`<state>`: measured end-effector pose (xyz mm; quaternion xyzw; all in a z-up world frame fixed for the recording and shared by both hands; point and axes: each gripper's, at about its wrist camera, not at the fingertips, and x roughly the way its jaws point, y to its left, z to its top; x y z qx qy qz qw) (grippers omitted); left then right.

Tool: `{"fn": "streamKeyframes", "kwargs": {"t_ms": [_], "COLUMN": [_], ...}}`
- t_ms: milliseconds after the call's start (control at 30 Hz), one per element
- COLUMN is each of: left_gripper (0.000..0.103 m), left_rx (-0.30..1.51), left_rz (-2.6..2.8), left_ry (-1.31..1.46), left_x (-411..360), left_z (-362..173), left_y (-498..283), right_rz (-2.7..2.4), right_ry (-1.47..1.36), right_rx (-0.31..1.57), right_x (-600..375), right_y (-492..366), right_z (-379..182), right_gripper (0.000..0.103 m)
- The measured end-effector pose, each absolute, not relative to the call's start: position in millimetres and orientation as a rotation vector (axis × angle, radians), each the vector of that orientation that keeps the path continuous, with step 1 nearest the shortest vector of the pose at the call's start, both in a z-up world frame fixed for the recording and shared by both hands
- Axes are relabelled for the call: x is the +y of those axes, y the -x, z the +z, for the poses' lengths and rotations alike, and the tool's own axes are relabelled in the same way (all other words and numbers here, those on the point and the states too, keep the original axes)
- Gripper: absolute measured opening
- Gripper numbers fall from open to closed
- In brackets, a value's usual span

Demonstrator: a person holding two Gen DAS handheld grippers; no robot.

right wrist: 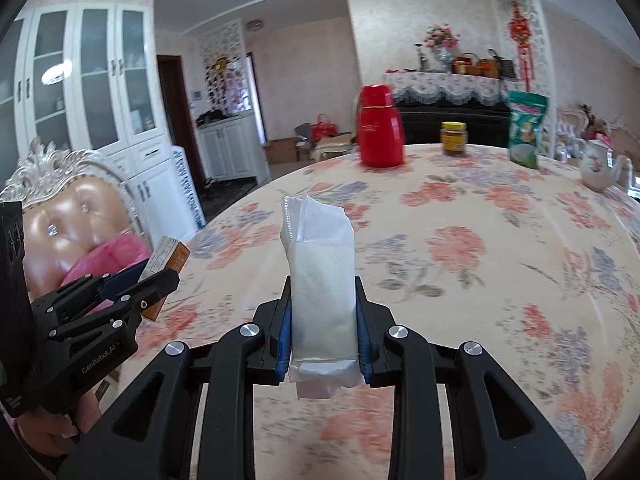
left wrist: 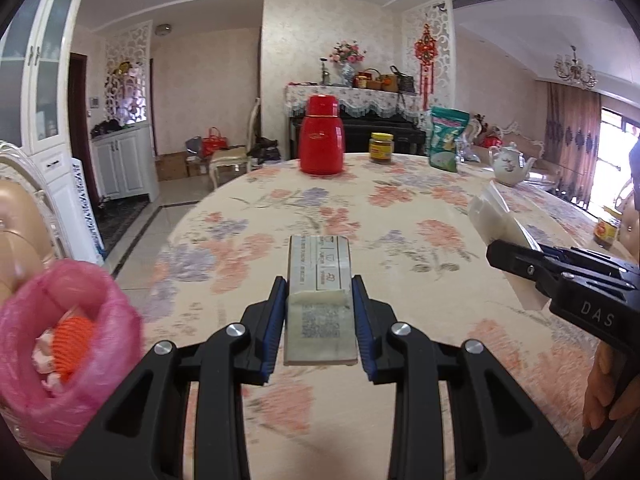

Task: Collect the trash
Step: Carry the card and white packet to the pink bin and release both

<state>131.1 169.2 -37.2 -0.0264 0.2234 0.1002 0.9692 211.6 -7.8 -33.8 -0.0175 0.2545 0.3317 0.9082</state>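
My left gripper is shut on a small flat cardboard box with printed labels, held above the flowered table. My right gripper is shut on a white plastic packet, also above the table. The right gripper with its white packet shows at the right in the left wrist view. The left gripper with the box shows at the left in the right wrist view. A pink plastic bag with trash inside hangs open at the table's left edge, below and left of my left gripper.
On the far side of the table stand a red thermos, a yellow-lidded jar, a green snack bag and a white teapot. A padded chair stands at the left edge. Another jar sits at the right.
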Motion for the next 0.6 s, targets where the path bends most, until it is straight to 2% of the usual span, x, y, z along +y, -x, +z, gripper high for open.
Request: {"fn": "streamKeyframes", "kwargs": {"t_ms": [600], "left_gripper": [0.032], "left_rx": [0.404], "left_rz": [0.526], "left_ry": [0.132], "left_x": [310.8], "left_z": [-15.2], "left_y": [-10.2], "right_rz": [1.046], "right_ry": [0.244], "right_rx": [0.504], "right_x": [160.2], "right_y": [-145.4], "right_z": [-26.2], "right_gripper": [0.027]}}
